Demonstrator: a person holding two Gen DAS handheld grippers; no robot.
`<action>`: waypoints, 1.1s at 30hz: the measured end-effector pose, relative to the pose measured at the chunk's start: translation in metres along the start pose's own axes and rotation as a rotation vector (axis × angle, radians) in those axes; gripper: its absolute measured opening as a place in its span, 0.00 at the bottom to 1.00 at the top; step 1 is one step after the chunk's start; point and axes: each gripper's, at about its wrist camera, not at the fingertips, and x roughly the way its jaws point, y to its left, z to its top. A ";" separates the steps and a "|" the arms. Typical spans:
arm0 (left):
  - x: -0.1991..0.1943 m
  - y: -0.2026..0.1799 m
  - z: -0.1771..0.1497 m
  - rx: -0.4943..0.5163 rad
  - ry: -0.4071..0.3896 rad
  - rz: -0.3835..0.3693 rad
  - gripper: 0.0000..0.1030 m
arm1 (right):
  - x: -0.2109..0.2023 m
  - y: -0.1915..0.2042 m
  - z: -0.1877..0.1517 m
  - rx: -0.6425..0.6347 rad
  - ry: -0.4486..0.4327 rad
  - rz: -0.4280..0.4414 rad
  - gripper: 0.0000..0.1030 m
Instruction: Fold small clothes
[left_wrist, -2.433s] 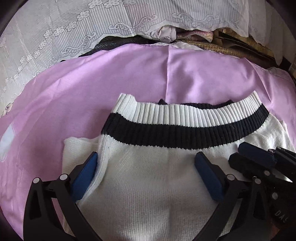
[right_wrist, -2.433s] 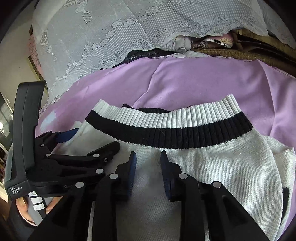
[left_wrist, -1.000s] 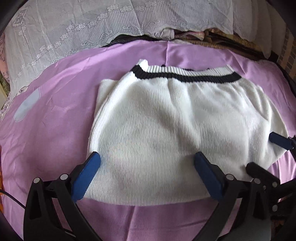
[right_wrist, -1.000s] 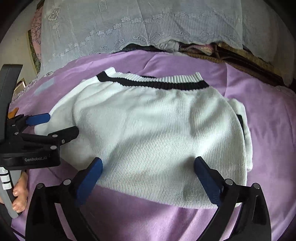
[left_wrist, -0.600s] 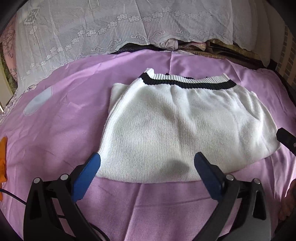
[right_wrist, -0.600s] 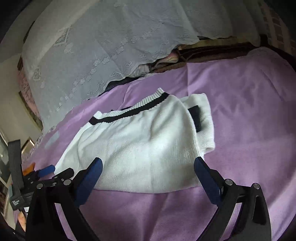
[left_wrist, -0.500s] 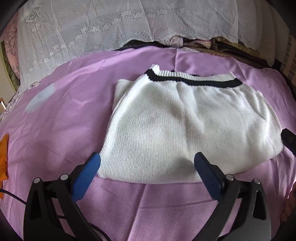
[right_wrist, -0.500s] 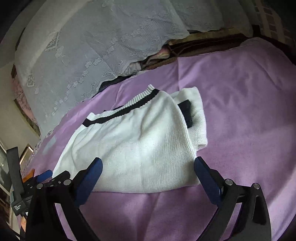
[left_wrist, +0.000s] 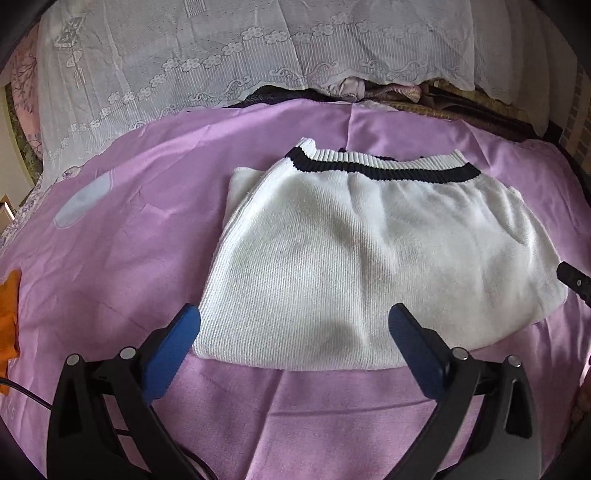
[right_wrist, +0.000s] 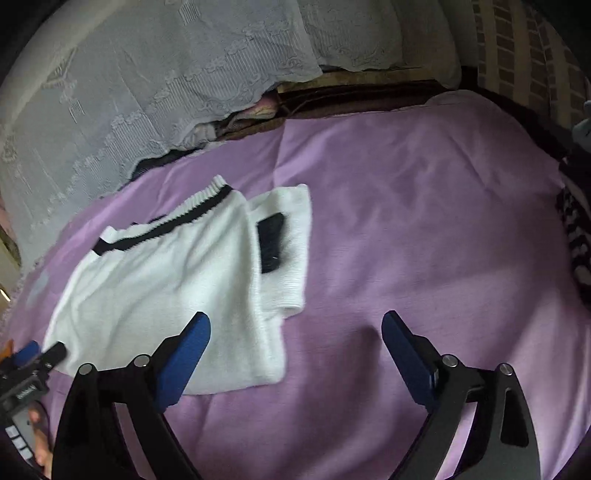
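Note:
A folded white knit sweater (left_wrist: 369, 251) with a black-striped ribbed hem lies flat on the purple bedsheet (left_wrist: 122, 236). My left gripper (left_wrist: 293, 332) is open just above the sweater's near edge, touching nothing. In the right wrist view the sweater (right_wrist: 155, 291) lies to the left, with a folded sleeve and its black band (right_wrist: 271, 240) along the right side. My right gripper (right_wrist: 295, 339) hangs over the sweater's near right corner and the bare sheet; its jaws are closing, still wide apart, and press on nothing. One right gripper fingertip (left_wrist: 576, 280) pokes in at the left wrist view's right edge.
White lace cloth (left_wrist: 221, 66) drapes over a pile of clothes (left_wrist: 369, 88) behind the sheet. An orange item (left_wrist: 7, 314) lies at the far left. A black-and-white striped fabric (right_wrist: 576, 236) sits at the sheet's right edge. A hand (right_wrist: 37, 435) holds the left gripper's handle.
Both grippers have pulled back off the sweater, which lies released and flat. The right gripper then swung rightward and rolled, so the sweater slid to the left of its view.

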 end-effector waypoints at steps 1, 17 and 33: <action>0.008 -0.004 -0.001 0.024 0.032 0.033 0.96 | 0.006 -0.006 0.000 0.017 0.031 0.001 0.81; -0.034 -0.053 0.026 0.065 -0.016 -0.066 0.96 | -0.003 -0.036 0.013 0.245 0.001 0.390 0.62; 0.040 -0.129 0.045 0.069 0.014 0.062 0.96 | 0.056 -0.037 0.025 0.315 0.098 0.422 0.55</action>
